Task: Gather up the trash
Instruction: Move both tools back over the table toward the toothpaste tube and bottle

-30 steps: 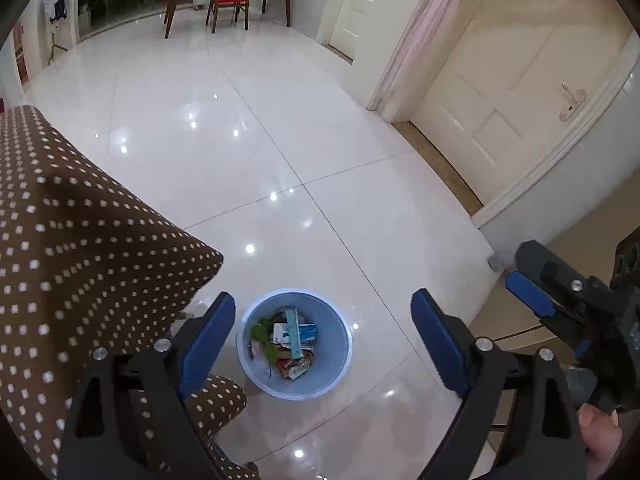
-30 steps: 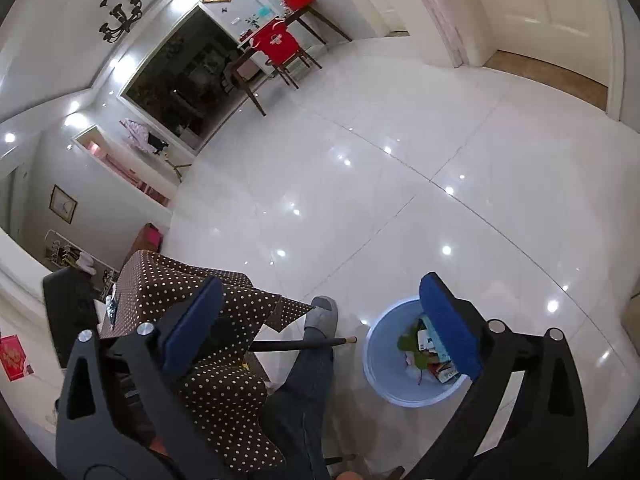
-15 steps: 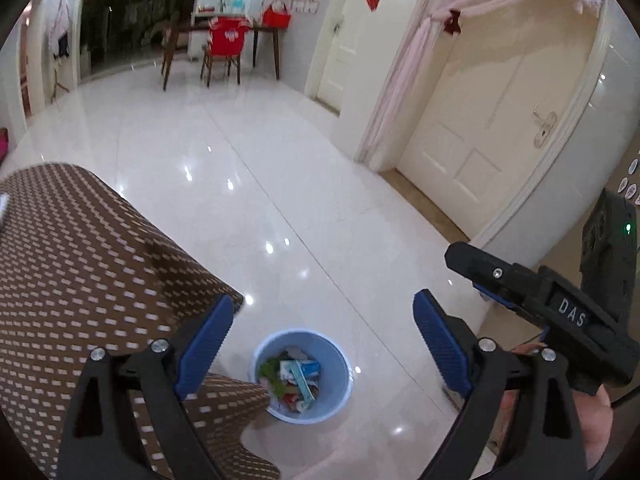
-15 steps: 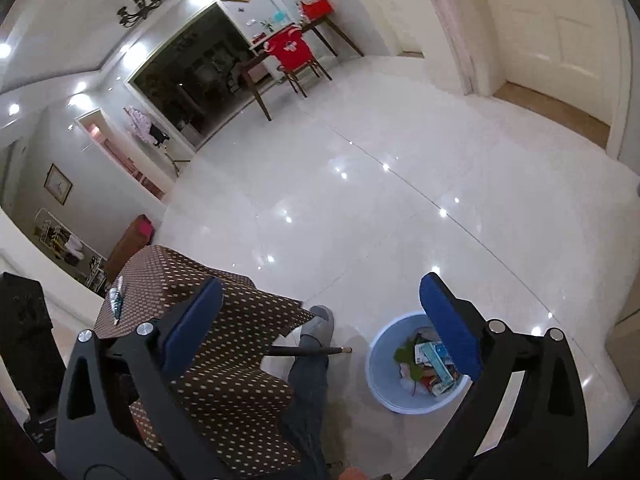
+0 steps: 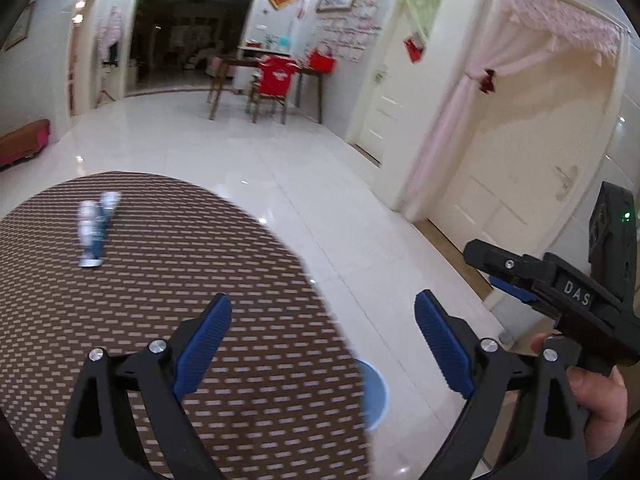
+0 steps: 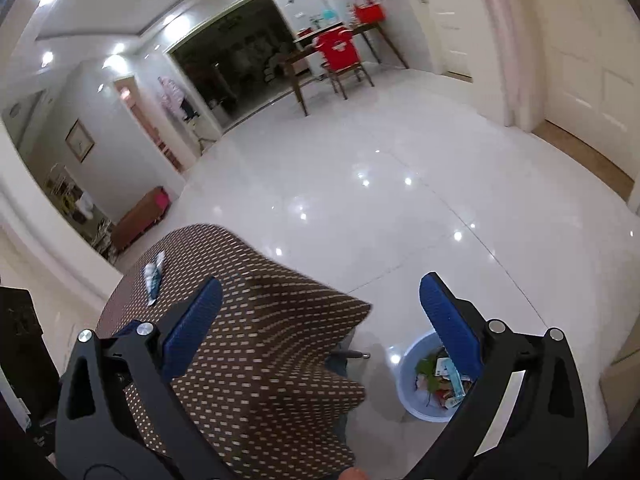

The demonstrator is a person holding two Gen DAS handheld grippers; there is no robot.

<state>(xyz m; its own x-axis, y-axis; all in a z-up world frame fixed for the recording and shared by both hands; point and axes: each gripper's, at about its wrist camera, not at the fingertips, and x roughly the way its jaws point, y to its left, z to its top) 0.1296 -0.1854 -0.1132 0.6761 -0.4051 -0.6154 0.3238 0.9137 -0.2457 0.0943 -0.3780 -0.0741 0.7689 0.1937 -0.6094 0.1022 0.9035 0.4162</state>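
Observation:
A blue and white wrapper lies on the far left of the brown dotted tablecloth; the right wrist view shows the same wrapper at the table's far side. My left gripper hangs open and empty over the table's right edge, well short of the wrapper. On the floor stands a light blue bin holding several scraps; only the bin's rim peeks past the table in the left wrist view. My right gripper is open and empty above the table corner and the bin.
Glossy white floor tiles spread around the table. A cream door with a pink curtain is on the right. A wooden table with a red-covered chair stands far back. A hand holds the right gripper's handle.
Both grippers have risen and tilted up from the bin toward the table top. The wrapper on the cloth has come into the left wrist view, and the bin has slid mostly out of it.

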